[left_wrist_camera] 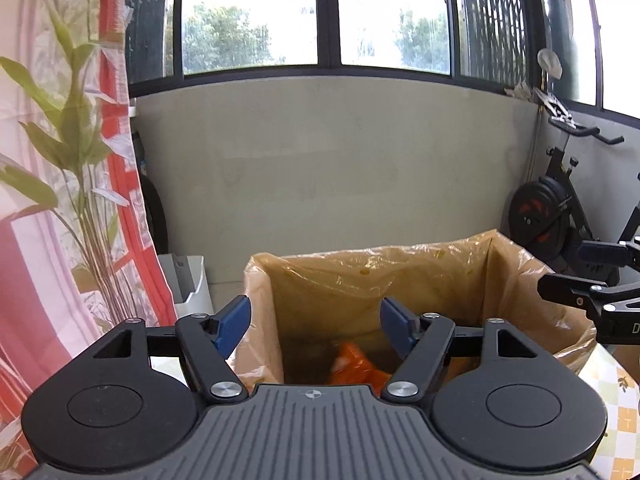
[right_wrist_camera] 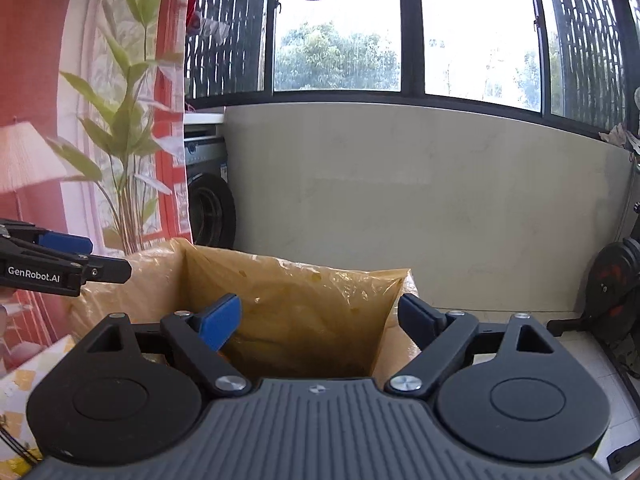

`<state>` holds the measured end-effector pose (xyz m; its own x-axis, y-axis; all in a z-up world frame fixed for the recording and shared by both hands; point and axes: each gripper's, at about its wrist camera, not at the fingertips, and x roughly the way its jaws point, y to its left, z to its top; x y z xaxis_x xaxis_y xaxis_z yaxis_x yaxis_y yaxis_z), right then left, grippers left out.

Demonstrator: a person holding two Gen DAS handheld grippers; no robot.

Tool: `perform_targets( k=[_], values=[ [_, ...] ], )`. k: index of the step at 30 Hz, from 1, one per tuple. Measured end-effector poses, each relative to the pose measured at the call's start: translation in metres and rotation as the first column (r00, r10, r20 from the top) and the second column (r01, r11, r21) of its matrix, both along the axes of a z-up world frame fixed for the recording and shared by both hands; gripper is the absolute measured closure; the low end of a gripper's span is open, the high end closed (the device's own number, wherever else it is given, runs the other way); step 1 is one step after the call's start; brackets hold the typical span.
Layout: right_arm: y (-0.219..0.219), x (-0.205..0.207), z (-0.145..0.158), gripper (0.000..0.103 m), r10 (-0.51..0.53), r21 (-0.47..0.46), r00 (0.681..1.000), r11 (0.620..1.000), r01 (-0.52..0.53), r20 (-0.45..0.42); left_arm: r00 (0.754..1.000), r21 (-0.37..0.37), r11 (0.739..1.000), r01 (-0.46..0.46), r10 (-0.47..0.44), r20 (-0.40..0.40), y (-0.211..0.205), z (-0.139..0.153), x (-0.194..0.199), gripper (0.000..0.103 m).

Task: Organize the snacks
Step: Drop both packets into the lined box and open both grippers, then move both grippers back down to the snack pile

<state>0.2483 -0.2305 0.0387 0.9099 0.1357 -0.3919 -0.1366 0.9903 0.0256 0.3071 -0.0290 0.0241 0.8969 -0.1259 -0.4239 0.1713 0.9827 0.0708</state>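
A box lined with a yellowish plastic bag (left_wrist_camera: 380, 280) stands in front of both grippers; it also shows in the right wrist view (right_wrist_camera: 304, 300). An orange snack packet (left_wrist_camera: 354, 364), blurred, lies inside the box low down. My left gripper (left_wrist_camera: 316, 326) is open and empty, just above the box's near rim and the packet. My right gripper (right_wrist_camera: 320, 322) is open and empty, over the box's opening. The right gripper shows at the right edge of the left wrist view (left_wrist_camera: 592, 276); the left gripper shows at the left edge of the right wrist view (right_wrist_camera: 80, 260).
A red and pink curtain printed with plants (left_wrist_camera: 60, 160) hangs at the left. A grey wall (left_wrist_camera: 340, 160) under windows is behind the box. An exercise bike (left_wrist_camera: 560, 208) stands at the right, a washing machine (right_wrist_camera: 208, 200) at the left. A checked tablecloth (left_wrist_camera: 616, 400) shows at the lower right.
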Motion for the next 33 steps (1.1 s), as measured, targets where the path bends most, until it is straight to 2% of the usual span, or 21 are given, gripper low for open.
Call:
perform_targets(
  k=[7,16,24,29,33],
  values=[
    [-0.006,-0.033,0.011,0.012,-0.001,0.078,1.0,0.997,0.002,-0.008,0.999,-0.017,1.0,-0.013,0.013,0.033,0.012,0.018,-0.04,0.028],
    [-0.005,-0.072,0.006,0.012,0.019,0.134,0.999,0.991,-0.016,-0.027,0.999,-0.034,0.999,-0.034,0.036,0.034,0.034,0.025,-0.086,0.027],
    [-0.004,-0.1,-0.004,0.012,0.011,0.167,1.0,0.986,-0.006,-0.029,0.998,-0.044,0.998,-0.049,0.051,0.042,0.055,0.013,-0.126,0.027],
    [-0.003,-0.113,-0.02,0.012,-0.008,0.176,0.999,0.984,0.014,-0.037,0.998,-0.018,0.998,-0.06,0.06,0.034,0.065,-0.006,-0.143,0.027],
    [-0.004,-0.119,-0.036,0.012,-0.03,0.183,0.998,0.982,0.041,-0.06,0.997,-0.024,0.997,-0.074,0.074,0.006,0.075,-0.024,-0.15,0.027]
  ],
)
